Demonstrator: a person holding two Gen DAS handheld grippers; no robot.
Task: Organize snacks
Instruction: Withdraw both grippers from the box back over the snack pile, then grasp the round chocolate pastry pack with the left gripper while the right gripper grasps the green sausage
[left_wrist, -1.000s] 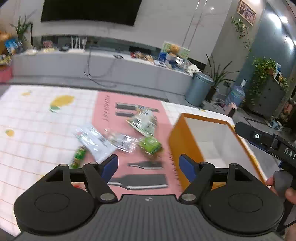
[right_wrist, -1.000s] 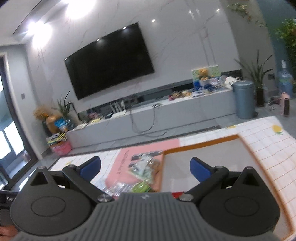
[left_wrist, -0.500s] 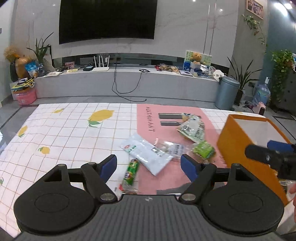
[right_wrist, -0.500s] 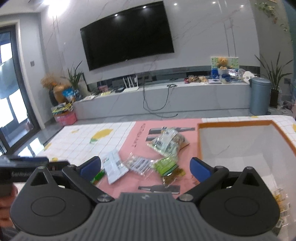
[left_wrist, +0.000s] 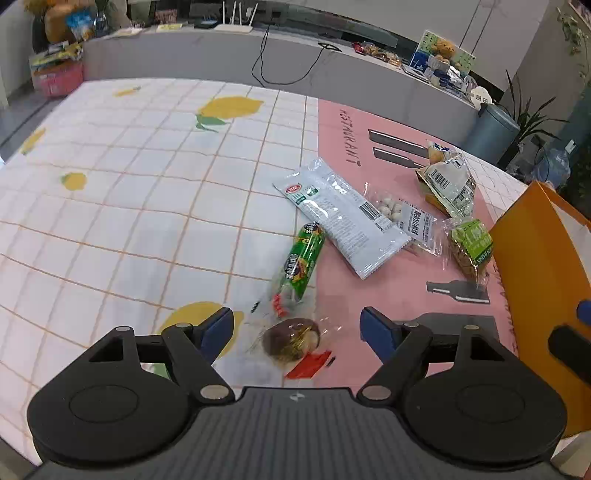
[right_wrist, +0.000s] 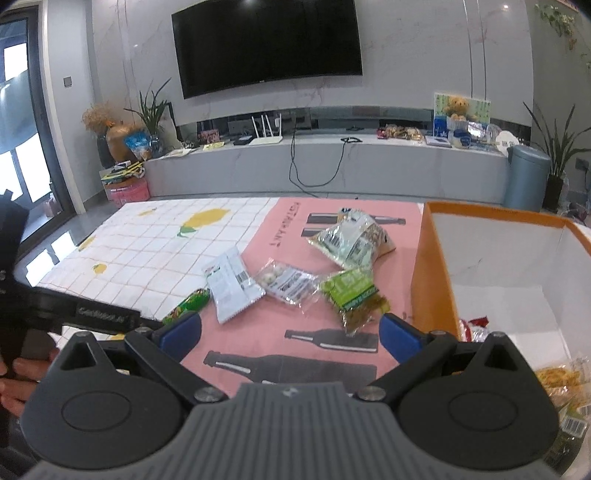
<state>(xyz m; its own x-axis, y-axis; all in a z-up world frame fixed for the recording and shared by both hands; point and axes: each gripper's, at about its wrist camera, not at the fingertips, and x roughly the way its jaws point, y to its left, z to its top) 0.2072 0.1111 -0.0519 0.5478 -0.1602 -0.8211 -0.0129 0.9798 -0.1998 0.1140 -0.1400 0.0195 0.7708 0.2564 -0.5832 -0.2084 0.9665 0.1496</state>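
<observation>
my left tongs (left_wrist: 297, 326) spread above a brown wrapped snack (left_wrist: 291, 341) on the worktop (left_wrist: 110, 206); right tongs (right_wrist: 290, 330) spread too, empty; orange box (right_wrist: 430, 269) beside them, holding perhaps three packets.

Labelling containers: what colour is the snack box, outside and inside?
The box is orange outside, white inside; clearest in the right wrist view.
</observation>
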